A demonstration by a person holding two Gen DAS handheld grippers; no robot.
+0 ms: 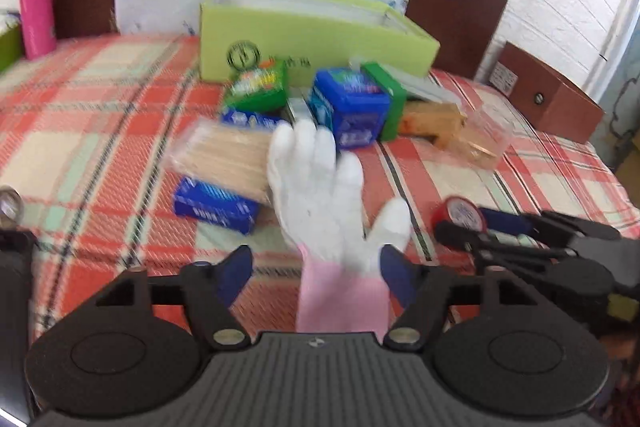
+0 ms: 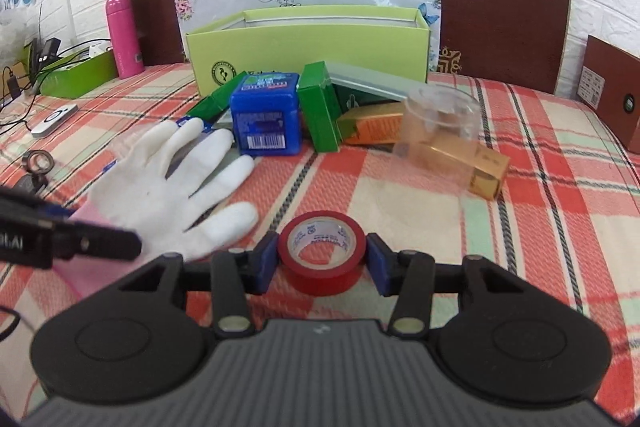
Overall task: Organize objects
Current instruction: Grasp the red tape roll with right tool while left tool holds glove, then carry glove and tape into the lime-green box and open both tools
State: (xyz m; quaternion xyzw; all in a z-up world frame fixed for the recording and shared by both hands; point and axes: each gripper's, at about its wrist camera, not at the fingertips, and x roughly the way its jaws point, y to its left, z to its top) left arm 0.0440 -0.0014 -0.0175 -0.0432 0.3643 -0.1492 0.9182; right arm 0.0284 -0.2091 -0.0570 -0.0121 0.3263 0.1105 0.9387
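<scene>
On the checked cloth of the table (image 2: pixel 460 227), near its front edge, the right gripper (image 2: pixel 322 261) points forward and downward with a glossy red tape roll (image 2: pixel 322 259) lying flat between its blue pads (image 2: pixel 266 259); both pads sit against the roll's sides, gripping it. To its left, a white knitted glove (image 2: pixel 160 195) with a pink cuff lies spread, fingers toward the pale green open cardboard box (image 2: pixel 308 55) at the back edge. The left gripper (image 1: pixel 316 277) tilts down over the cuff, jaws wide apart, clasping nothing. A blue cube-shaped box (image 2: pixel 266 115), green cartons and a clear round plastic tub (image 2: pixel 440 131) cluster before the box.
</scene>
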